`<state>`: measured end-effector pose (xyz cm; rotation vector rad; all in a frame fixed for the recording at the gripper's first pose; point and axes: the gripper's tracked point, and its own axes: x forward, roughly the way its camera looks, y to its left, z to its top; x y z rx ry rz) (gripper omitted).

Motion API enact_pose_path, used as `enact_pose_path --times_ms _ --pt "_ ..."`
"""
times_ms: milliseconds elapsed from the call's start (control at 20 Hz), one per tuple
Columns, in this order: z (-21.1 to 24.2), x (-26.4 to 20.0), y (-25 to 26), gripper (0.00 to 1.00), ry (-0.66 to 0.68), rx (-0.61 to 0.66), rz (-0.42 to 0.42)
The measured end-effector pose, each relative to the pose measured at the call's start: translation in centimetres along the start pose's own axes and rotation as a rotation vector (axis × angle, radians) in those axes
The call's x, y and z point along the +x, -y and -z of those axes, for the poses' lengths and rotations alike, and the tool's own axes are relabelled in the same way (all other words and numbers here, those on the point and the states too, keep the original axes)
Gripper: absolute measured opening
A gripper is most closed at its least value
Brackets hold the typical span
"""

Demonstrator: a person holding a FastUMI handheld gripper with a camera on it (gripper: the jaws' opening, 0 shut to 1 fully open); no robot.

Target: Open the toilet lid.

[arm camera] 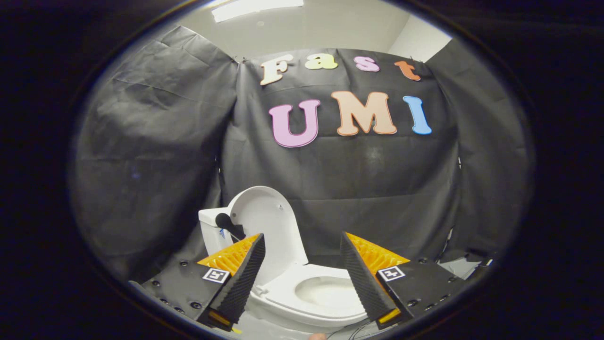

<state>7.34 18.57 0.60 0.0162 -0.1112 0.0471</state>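
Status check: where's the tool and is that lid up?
Tool open, holding nothing. Toilet lid up, leaning back at the tank; seat down, between and beyond the fingers. Nothing in the way.

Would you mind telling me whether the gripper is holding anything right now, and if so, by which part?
Nothing is held. The gripper is open, its fingers apart with the toilet's seat beyond them; the lid already stands upright.

The booth is walled by wrinkled black cloth (155, 156). Above it, a pale ceiling (330, 28) is seen, lit by a bright light panel (255, 7) at upper left.
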Motion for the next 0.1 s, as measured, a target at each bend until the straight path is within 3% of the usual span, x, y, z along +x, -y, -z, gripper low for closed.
enact_pose_path --times_ms 100 --pt "0.33 0.02 0.44 0.98 -0.012 0.001 0.009"
